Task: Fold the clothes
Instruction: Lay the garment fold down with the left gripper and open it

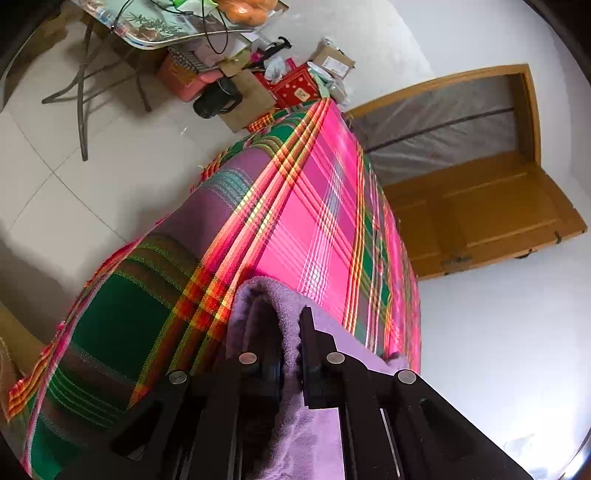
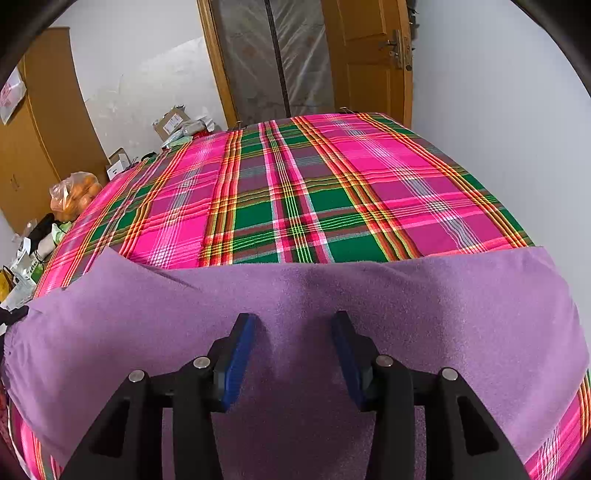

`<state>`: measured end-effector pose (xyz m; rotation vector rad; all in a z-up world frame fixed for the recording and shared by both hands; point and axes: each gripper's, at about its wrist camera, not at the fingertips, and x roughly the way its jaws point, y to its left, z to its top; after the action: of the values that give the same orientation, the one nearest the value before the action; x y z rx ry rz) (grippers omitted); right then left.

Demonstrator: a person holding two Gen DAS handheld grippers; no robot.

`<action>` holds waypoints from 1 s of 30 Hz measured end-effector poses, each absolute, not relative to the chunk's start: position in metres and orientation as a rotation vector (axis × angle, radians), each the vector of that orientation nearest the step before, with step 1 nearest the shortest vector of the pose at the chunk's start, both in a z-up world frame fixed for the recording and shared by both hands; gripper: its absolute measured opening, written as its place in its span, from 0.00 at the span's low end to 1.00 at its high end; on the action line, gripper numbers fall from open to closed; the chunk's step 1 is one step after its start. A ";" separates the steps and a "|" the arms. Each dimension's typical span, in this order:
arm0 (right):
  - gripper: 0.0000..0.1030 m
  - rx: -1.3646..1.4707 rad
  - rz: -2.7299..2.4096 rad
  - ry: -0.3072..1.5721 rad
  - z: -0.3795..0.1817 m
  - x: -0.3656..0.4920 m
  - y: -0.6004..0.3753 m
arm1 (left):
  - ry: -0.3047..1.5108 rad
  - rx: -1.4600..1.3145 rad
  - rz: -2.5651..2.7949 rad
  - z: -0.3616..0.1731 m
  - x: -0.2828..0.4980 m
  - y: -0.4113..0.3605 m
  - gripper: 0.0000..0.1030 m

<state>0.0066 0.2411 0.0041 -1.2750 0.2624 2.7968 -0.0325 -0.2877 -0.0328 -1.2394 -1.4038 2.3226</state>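
A purple fleece garment [image 2: 295,295] lies spread across the near part of a bed covered in a pink and green plaid sheet [image 2: 295,192]. My right gripper [image 2: 295,321] hangs open just above the purple cloth, its blue pads [image 2: 240,354] wide apart with nothing between them. In the left wrist view the camera is tilted. My left gripper [image 1: 290,321] is shut on a bunched fold of the purple garment [image 1: 266,295], lifted above the plaid sheet [image 1: 314,206]. The cloth wraps over the left finger and hides its tip.
A wooden door [image 2: 369,55] and a plastic-covered doorway [image 2: 273,55] stand beyond the bed, with a white wall on the right. Boxes [image 2: 173,122], a bag of oranges [image 2: 74,192] and clutter line the left side. A folding table [image 1: 155,22] stands on the tiled floor [image 1: 74,177].
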 end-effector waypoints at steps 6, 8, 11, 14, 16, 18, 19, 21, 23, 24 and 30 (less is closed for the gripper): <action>0.45 -1.273 2.798 0.271 0.004 0.007 0.242 | -1.386 -1.275 2.327 -0.028 -0.026 -0.288 0.12; 0.45 -1.272 2.801 0.281 0.004 0.007 0.242 | -1.365 -1.286 2.384 -0.019 -0.019 -0.292 0.17; 0.45 -1.270 2.804 0.298 0.004 0.007 0.243 | -1.319 -1.290 2.532 0.002 -0.001 -0.297 0.19; 0.45 -1.269 2.808 0.311 0.005 0.007 0.244 | -1.196 -1.248 2.671 0.024 0.014 -0.285 0.19; 0.47 -1.269 2.810 0.313 0.004 0.008 0.244 | -1.111 -1.240 2.681 0.032 0.015 -0.266 0.19; 0.47 -1.269 2.813 0.315 0.004 0.008 0.243 | -0.976 -1.261 2.685 0.036 0.013 -0.236 0.22; 0.47 -1.269 2.813 0.317 0.004 0.008 0.243 | -0.899 -1.282 2.690 0.036 0.012 -0.222 0.22; 0.47 -1.269 2.813 0.317 0.004 0.008 0.244 | -0.754 -1.305 2.676 0.034 0.007 -0.186 0.22; 0.47 -1.269 2.813 0.316 0.004 0.008 0.244 | -0.633 -1.312 2.659 0.031 0.003 -0.155 0.22; 0.47 -1.269 2.812 0.312 0.004 0.008 0.244 | -0.588 -1.306 2.653 0.030 0.001 -0.142 0.22; 0.47 -1.269 2.809 0.301 0.004 0.009 0.243 | -0.510 -1.381 2.579 0.005 -0.015 -0.105 0.21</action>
<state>0.0085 0.2434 0.0037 -1.2693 0.3011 2.8094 -0.0148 -0.1053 0.0053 -1.3807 -0.5098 2.5788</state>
